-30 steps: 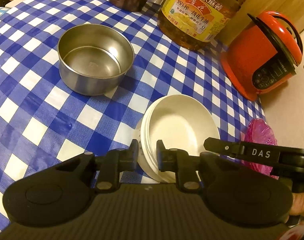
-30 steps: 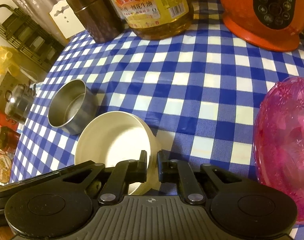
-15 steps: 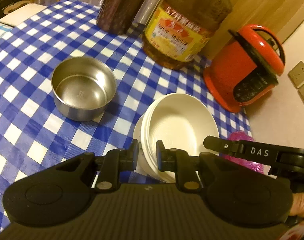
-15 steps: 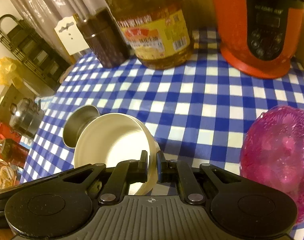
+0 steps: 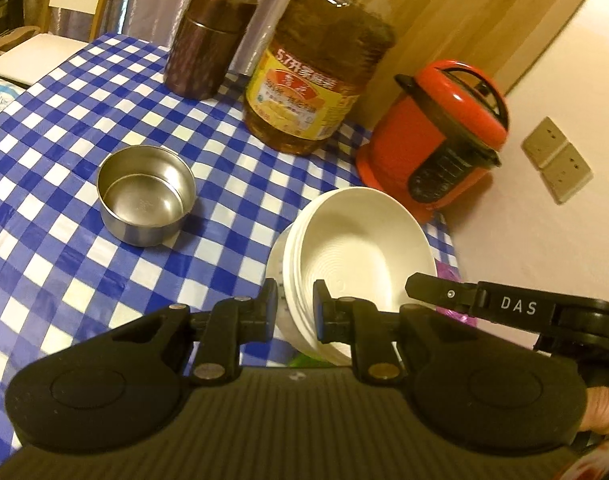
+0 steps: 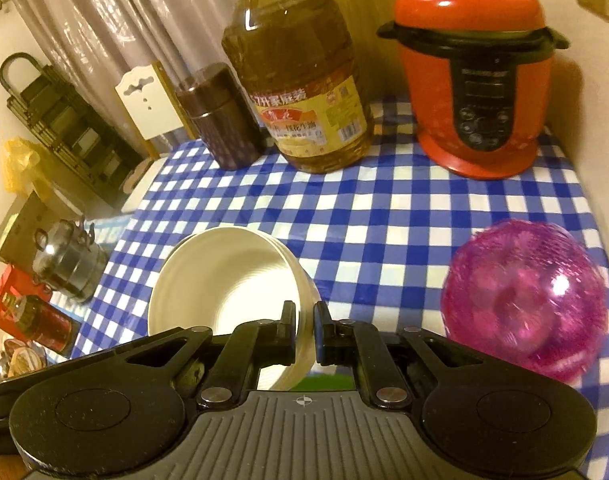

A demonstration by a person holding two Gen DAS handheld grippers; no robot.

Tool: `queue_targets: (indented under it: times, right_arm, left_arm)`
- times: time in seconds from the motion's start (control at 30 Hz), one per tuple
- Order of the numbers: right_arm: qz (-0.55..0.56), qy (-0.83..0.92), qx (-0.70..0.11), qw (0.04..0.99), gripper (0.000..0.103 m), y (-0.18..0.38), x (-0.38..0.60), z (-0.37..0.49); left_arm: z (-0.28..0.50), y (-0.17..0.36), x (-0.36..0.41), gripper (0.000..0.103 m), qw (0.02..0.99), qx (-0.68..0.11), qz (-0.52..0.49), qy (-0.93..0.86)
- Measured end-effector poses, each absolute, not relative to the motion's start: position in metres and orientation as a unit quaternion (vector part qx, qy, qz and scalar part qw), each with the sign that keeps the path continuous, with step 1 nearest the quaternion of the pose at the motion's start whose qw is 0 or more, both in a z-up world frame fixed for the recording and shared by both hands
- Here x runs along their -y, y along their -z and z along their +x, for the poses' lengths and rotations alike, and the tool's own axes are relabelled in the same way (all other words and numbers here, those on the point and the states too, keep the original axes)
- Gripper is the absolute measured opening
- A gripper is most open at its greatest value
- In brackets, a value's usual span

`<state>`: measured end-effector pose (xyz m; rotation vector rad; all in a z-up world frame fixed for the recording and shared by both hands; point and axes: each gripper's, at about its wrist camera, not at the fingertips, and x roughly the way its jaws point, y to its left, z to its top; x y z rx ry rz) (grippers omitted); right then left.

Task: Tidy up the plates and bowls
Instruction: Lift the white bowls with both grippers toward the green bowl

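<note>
A stack of white bowls (image 5: 356, 252) is held up off the blue checked table, tilted. My left gripper (image 5: 294, 312) is shut on its left rim. My right gripper (image 6: 304, 332) is shut on its right rim, and the stack shows in the right wrist view (image 6: 224, 284) too. The right gripper also shows at the right of the left wrist view (image 5: 484, 300). A steel bowl (image 5: 146, 196) stands on the table to the left. A pink plastic bowl (image 6: 524, 300) lies on the table at the right.
A big oil bottle (image 5: 316, 80), a brown canister (image 5: 208, 40) and a red rice cooker (image 5: 436, 136) stand along the back of the table (image 5: 44, 240). Left of the table, a steel pot (image 6: 64, 260) and a dark rack (image 6: 64, 128).
Both grippers have lifted the stack of white bowls up and back from the table. The steel bowl and pink bowl now look farther away and lower.
</note>
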<state>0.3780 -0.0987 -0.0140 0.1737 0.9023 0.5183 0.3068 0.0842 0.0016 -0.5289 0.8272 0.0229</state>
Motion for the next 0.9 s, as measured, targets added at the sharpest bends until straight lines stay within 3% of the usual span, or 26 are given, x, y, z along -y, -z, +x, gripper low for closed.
queue_targets:
  times: [0.9]
  right_arm:
    - [0.123, -0.197, -0.424, 0.876, 0.009, 0.024, 0.172, 0.223]
  left_arm:
    - [0.181, 0.002, -0.013, 0.016, 0.877, -0.437, -0.191, 0.055]
